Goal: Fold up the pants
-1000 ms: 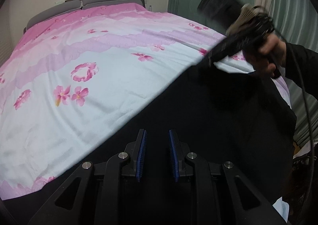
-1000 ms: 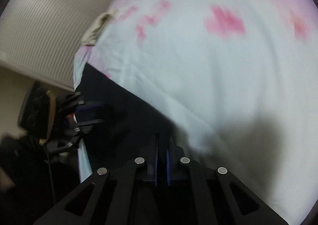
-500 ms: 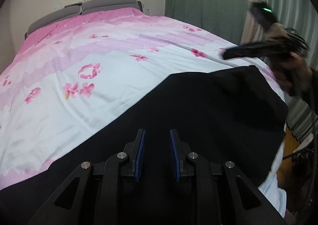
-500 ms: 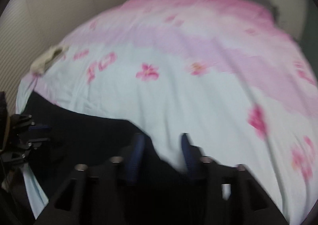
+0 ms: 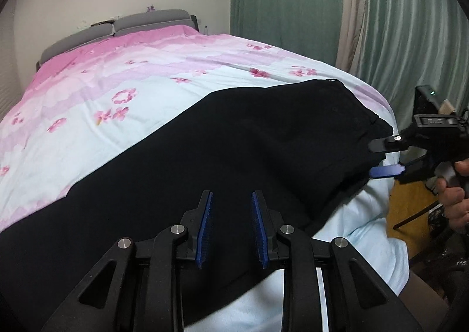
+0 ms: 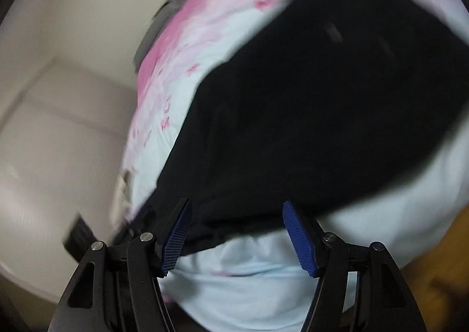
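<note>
Black pants (image 5: 263, 150) lie spread flat across the near end of a bed, on a pink and pale-blue flowered cover (image 5: 117, 126). My left gripper (image 5: 232, 194) hovers over the near part of the pants. Its blue pads stand a narrow gap apart and nothing is pinched between them. My right gripper (image 5: 373, 159), held by a hand (image 5: 453, 194), is at the right-hand corner of the pants. In the blurred right wrist view the jaws of my right gripper (image 6: 235, 203) are opening wide. The edge of the pants (image 6: 322, 97) lies just beyond its pads, which do not press on it.
A grey headboard (image 5: 117, 27) stands at the far end of the bed against a pale wall. Green curtains (image 5: 293, 9) hang along the right side. Wooden floor (image 5: 410, 208) shows past the bed's right corner, with cables near the hand.
The right gripper let go of the pants, opened and swung from above the bed down to the near right corner. The pants dropped flat. The left gripper shifted sideways along them.
</note>
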Motion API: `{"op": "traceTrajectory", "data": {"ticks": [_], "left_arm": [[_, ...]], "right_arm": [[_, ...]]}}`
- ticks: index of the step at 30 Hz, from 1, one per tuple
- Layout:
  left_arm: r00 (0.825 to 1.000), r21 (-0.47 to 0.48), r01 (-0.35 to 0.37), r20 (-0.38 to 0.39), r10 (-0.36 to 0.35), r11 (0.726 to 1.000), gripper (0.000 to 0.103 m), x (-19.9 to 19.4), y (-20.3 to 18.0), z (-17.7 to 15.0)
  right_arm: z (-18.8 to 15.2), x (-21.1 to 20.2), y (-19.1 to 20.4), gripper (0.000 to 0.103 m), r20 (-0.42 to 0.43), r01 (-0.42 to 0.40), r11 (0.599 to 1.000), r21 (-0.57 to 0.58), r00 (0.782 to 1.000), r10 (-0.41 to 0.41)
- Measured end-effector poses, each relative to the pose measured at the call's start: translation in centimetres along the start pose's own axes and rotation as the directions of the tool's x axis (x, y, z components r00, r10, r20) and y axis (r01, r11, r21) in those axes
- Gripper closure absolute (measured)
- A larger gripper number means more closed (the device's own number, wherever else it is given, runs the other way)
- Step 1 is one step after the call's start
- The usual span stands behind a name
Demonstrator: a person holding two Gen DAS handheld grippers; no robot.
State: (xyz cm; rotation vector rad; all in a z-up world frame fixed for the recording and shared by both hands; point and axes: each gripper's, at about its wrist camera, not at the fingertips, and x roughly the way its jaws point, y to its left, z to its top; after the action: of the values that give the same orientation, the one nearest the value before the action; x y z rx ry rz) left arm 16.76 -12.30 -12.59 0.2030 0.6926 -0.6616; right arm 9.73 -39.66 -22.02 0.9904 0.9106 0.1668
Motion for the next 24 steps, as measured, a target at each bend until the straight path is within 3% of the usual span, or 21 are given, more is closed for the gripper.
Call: {"op": "traceTrajectory", "data": {"ticks": [5, 7, 10, 14, 19, 20, 22, 24], "left_arm": [[1.000, -0.079, -0.025, 0.000, 0.025, 0.997, 0.073, -0.4, 0.5, -1.2], [0.999, -0.100, -0.034, 0.001, 0.035, 0.994, 0.072, -0.7, 0.6, -1.2], [0.999, -0.108, -0.038, 0.013, 0.040, 0.993, 0.070, -1.2, 0.4, -1.3], [0.998, -0.103, -0.051, 0.031, 0.055, 0.993, 0.068, -1.7, 0.2, -1.6], [0.995, -0.120, -0.095, 0.017, 0.097, 0.988, 0.065, -2.0, 0.5, -3.0], [0.994, -0.127, -0.104, 0.017, 0.107, 0.986, 0.063, -2.3, 0.7, -3.2], [0.988, -0.144, -0.149, 0.021, 0.154, 0.978, 0.054, -3.2, 1.4, -3.9], [0.983, -0.158, -0.179, 0.017, 0.184, 0.971, 0.053, -4.1, 2.2, -4.6]], "right_arm": [[0.3, 1.9, -1.2, 0.043, 0.084, 0.005, 0.997, 0.074, 0.996, -0.011], [0.5, 2.2, -1.4, 0.090, 0.096, 0.029, 0.996, 0.084, 0.995, -0.037], [0.3, 1.5, -0.7, 0.095, 0.136, 0.075, 0.995, 0.059, 0.987, -0.082], [-0.1, -0.9, 0.7, 0.096, 0.217, 0.154, 0.988, -0.008, 0.965, -0.149], [0.1, 1.5, 0.3, 0.091, 0.159, 0.204, 0.978, -0.041, 0.968, -0.196], [0.1, 1.5, 0.7, 0.087, 0.164, 0.224, 0.974, -0.047, 0.963, -0.213], [-0.2, 0.8, 2.1, 0.056, 0.209, 0.279, 0.957, -0.086, 0.944, -0.256], [-1.0, 0.0, 3.4, 0.048, 0.262, 0.334, 0.934, -0.129, 0.920, -0.293]]}}
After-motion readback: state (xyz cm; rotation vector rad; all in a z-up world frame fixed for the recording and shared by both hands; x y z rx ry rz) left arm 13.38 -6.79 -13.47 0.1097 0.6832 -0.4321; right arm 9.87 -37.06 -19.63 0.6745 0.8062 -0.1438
